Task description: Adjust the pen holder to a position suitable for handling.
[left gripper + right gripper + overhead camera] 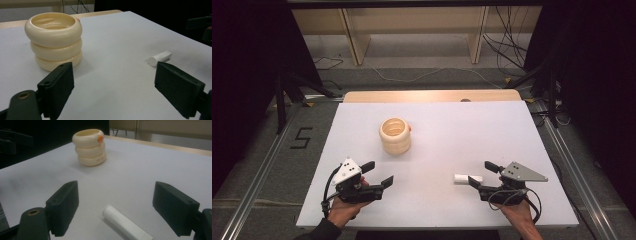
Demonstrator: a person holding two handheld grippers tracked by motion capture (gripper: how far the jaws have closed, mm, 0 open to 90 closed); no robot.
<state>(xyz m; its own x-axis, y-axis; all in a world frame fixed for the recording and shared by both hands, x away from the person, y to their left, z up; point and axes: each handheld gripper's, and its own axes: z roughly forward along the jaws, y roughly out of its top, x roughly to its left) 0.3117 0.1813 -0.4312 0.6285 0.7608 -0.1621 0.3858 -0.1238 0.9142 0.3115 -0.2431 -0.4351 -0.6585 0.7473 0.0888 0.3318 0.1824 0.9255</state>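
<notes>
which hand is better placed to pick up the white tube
Right. The right hand-held gripper has its jaws open with the white tube lying on the table between them, not yet touched. The left hand-held gripper sits across the table, nearer the cream ringed pot.
</notes>
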